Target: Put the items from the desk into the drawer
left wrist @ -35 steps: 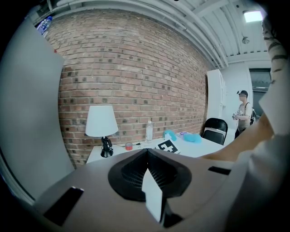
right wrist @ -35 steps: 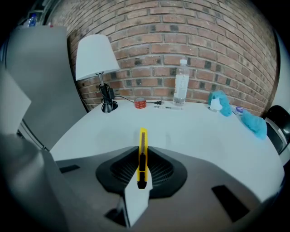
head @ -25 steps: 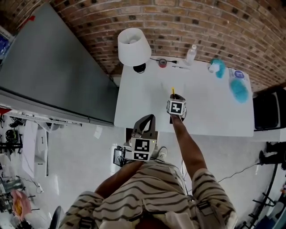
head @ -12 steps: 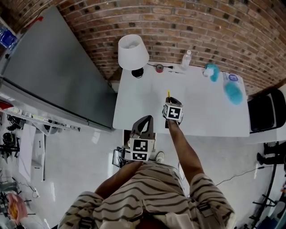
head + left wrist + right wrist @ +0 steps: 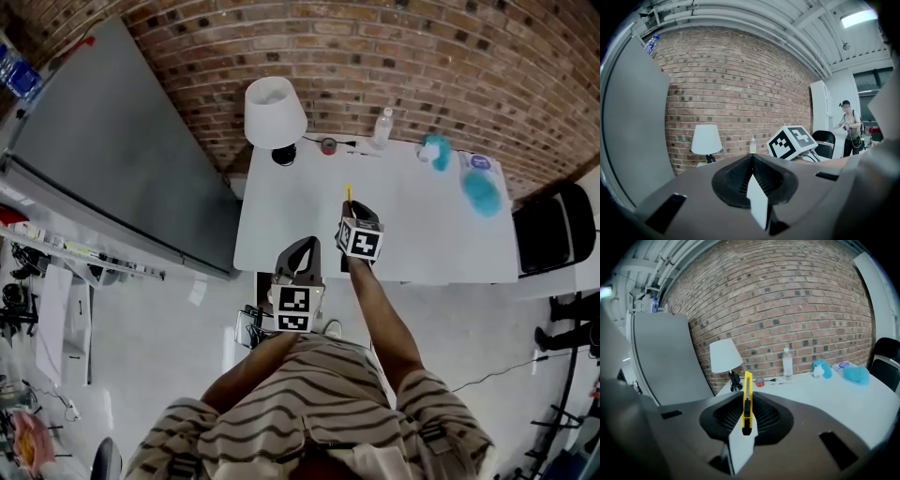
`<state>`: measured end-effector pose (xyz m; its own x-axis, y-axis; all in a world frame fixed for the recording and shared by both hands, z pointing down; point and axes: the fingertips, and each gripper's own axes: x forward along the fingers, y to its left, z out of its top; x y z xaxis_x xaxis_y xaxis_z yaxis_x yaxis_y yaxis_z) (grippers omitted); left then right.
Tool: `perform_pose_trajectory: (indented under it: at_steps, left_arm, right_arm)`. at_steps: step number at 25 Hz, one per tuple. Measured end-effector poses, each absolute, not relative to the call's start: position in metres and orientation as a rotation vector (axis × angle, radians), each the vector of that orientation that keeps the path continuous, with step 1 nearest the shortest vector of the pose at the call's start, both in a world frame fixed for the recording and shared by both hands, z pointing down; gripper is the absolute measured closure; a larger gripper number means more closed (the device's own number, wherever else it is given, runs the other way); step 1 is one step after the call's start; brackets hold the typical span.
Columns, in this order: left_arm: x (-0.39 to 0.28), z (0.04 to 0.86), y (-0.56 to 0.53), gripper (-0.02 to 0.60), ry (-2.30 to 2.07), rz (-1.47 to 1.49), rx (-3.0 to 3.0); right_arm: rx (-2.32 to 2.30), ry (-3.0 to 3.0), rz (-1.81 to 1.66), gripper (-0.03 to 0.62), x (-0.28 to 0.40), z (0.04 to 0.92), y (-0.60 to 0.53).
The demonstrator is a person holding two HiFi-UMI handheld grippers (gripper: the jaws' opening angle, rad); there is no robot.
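Over the near part of the white bench (image 5: 422, 234), the right hand-held gripper (image 5: 352, 208) was grasping a yellow utility knife (image 5: 747, 390). Its jaws were clamped on the knife's sides, and the handle ran along the line of the jaws, with the far end pointing toward the brick wall (image 5: 422, 56). The knife was held clear of the bench top.

The left hand-held gripper (image 5: 752, 161) was lower and nearer the person, just off the bench's front edge. It was clenched, with its jaws together and nothing between them.

Along the back of the bench, by the wall, stood a white lamp (image 5: 274, 111) at the left corner, then a small roll of tape (image 5: 328, 145) and a clear bottle (image 5: 381, 127). Two blue fluffy things (image 5: 483, 194) lay toward the right end, well apart from the knife. A black chair (image 5: 553, 230) stood just beside the bench's right end.
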<state>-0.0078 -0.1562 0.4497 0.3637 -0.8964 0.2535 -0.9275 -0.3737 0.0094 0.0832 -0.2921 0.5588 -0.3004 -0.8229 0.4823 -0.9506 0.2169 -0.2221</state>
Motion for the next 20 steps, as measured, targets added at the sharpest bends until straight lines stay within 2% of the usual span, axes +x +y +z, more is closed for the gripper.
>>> perform_pose_trajectory:
  at_steps: [20]
  left_arm:
    - [-0.009, 0.431, -0.154, 0.574, -1.670, 0.255, 2.488]
  right_arm:
    - [1.737, -2.417, 0.457, 0.526, 0.070, 0.459, -0.243]
